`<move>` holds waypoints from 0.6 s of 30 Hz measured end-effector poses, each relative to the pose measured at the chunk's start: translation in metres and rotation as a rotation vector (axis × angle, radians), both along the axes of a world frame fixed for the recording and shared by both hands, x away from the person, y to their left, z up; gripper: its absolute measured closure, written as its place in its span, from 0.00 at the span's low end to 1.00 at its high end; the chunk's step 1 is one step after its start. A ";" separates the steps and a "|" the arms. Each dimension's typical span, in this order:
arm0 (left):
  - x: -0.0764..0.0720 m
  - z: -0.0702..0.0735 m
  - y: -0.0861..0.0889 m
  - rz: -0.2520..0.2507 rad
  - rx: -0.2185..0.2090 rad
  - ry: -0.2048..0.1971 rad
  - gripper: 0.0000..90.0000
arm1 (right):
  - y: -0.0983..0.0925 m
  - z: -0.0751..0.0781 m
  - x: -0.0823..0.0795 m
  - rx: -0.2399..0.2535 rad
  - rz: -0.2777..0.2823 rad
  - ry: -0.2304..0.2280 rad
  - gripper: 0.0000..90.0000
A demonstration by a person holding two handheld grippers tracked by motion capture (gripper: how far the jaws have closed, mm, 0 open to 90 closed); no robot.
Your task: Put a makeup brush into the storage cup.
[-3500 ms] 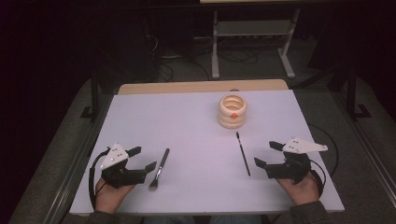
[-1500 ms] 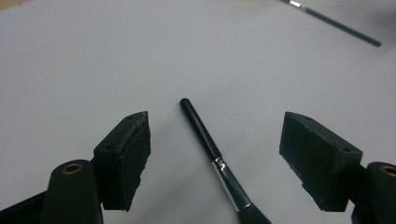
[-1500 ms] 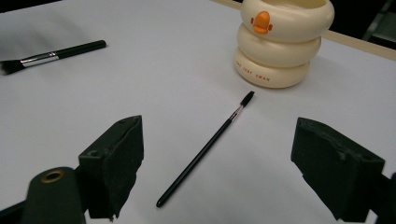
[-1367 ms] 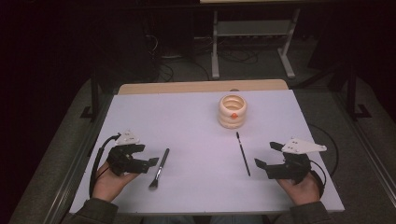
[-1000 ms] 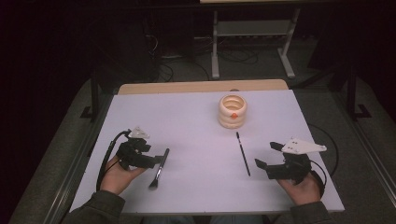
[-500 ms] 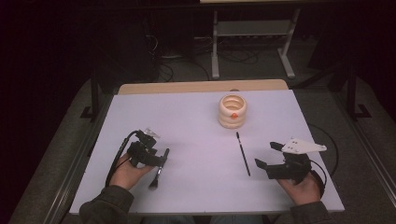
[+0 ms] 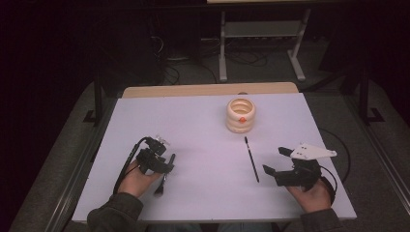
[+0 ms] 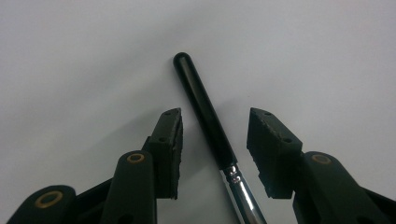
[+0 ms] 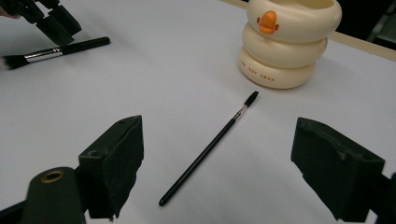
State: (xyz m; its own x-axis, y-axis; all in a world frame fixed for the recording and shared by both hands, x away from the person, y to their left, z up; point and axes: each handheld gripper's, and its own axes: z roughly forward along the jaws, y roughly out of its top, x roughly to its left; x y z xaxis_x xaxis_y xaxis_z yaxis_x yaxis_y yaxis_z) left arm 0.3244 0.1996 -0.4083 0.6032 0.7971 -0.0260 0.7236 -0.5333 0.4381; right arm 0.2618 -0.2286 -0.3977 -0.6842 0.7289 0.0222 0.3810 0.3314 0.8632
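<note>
In the high view the left gripper (image 7: 164, 166) covered most of the makeup brush (image 7: 160, 187), so that only the bristle end showed below the hand, dark and hard to make out. The left gripper view cut the brush (image 8: 205, 116) off at the bottom edge, past its silver ferrule, and hid the bristles. There the black handle lay flat on the white table (image 8: 303, 51), slanting between the two pads (image 8: 170, 140); the jaws had just been closing, yet a gap remained on each side of the handle and neither pad pressed on it.

The right gripper (image 7: 280, 162) rested at the table's right side with its jaws spread wide and nothing between them. Just left of it lay a thin black liner brush (image 7: 251, 159), apart from both jaws, its small tip toward the cream ringed holder (image 7: 241, 116). The holder stood upright near the far edge, an orange beak-like mark on its front; its inside was not visible in the right gripper view (image 9: 289, 42). Nothing lay between the makeup brush and the holder.
</note>
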 end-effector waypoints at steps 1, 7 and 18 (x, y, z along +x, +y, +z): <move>0.000 -0.001 -0.001 0.001 0.011 -0.001 0.61 | 0.000 0.000 0.000 0.001 0.000 0.000 0.18; 0.002 -0.010 -0.001 0.021 0.034 0.022 0.65 | 0.001 0.000 0.000 0.002 0.003 0.000 0.18; 0.000 -0.012 -0.005 -0.002 0.066 0.025 0.88 | 0.002 0.001 -0.001 0.002 0.007 -0.005 0.18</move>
